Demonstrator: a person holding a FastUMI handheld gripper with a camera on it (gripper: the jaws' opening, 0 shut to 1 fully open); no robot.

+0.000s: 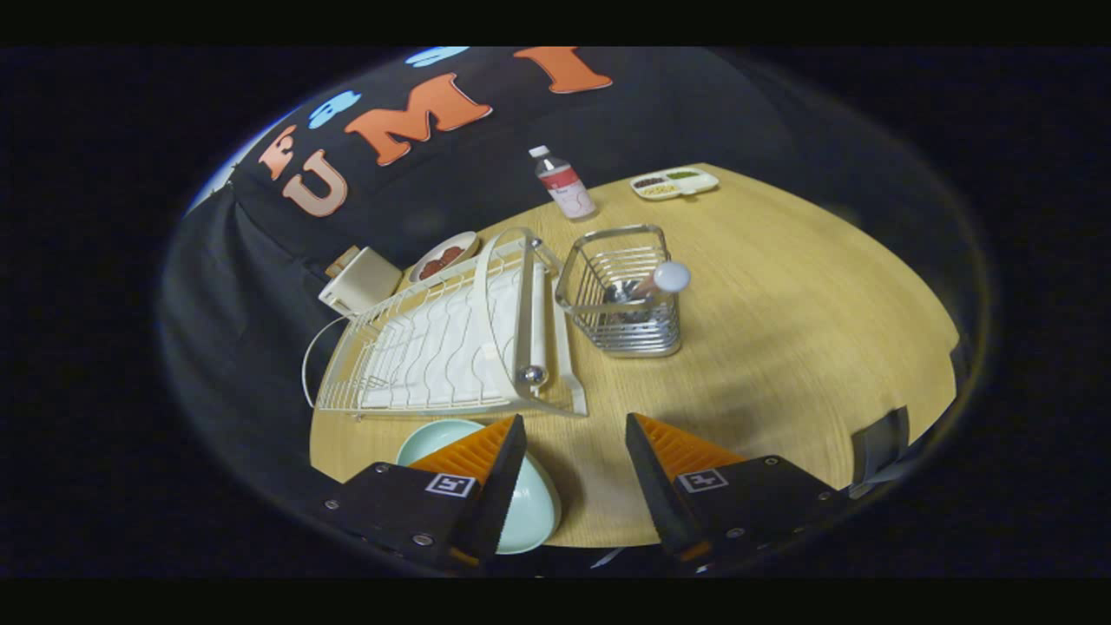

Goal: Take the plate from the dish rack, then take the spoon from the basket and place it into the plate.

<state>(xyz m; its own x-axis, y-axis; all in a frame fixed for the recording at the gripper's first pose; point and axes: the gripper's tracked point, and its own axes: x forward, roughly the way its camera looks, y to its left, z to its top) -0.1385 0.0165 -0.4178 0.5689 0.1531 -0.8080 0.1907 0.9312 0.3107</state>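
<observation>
A pale green plate [529,508] lies flat on the wooden table [781,347], partly under my left finger and just in front of the white wire dish rack [451,347]. Beyond the fingers stands a metal wire basket [625,295] holding the spoon [655,282], whose white rounded end sticks out over the basket's rim. My gripper [575,443] hovers above the table, open, with bare table between its fingers. The rack holds no dishes.
A clear bottle [562,182] with a red label stands at the back of the table. A divided tray [674,183] with food lies at the far right. A bowl [443,256] with red contents and a cream box [360,279] sit behind the rack.
</observation>
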